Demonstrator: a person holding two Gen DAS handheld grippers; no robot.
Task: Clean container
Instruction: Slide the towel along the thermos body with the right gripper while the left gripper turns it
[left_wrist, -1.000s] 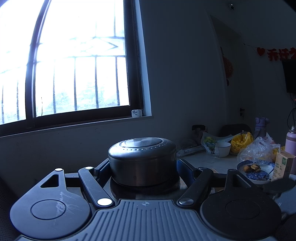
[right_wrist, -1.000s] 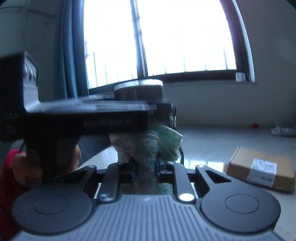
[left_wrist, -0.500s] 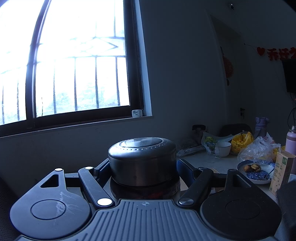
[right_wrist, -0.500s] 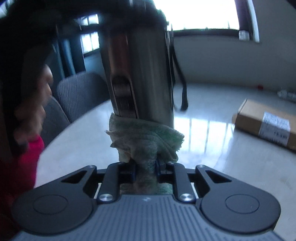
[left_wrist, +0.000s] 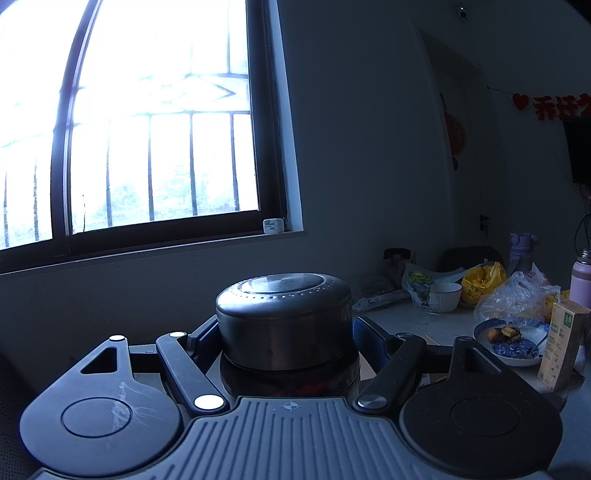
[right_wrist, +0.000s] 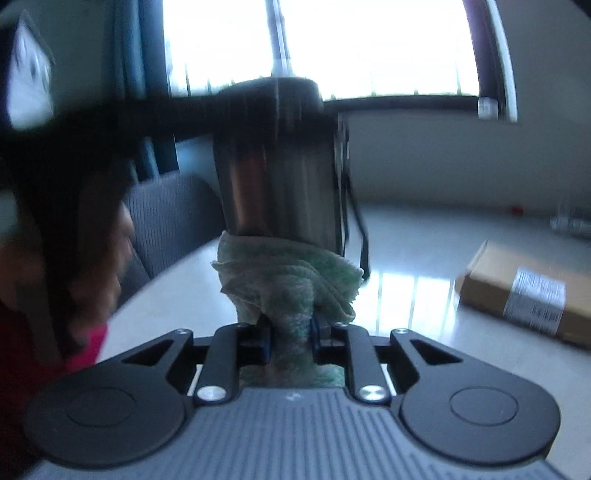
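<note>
A steel container (left_wrist: 284, 325) with a round lid stands upright between the fingers of my left gripper (left_wrist: 284, 332), which is shut on its body just under the lid. In the right wrist view the same steel container (right_wrist: 280, 177) is blurred, held aloft above the table, with a dark strap hanging on its right side. My right gripper (right_wrist: 290, 328) is shut on a bunched green cloth (right_wrist: 291, 280), whose top presses against the container's lower wall. A person's hand (right_wrist: 110, 258) and red sleeve show at the left.
The pale glossy table (right_wrist: 406, 266) carries a cardboard box (right_wrist: 524, 295) at the right. In the left wrist view a blue plate of food (left_wrist: 513, 339), a carton (left_wrist: 561, 347), plastic bags (left_wrist: 517, 295), a white bowl (left_wrist: 448, 295) and bottles crowd the table's right. A grey chair (right_wrist: 170, 221) stands behind.
In the right wrist view the cloth went from under the left gripper to the container's lower wall, and the container now sits higher in frame. The left wrist view has hardly changed.
</note>
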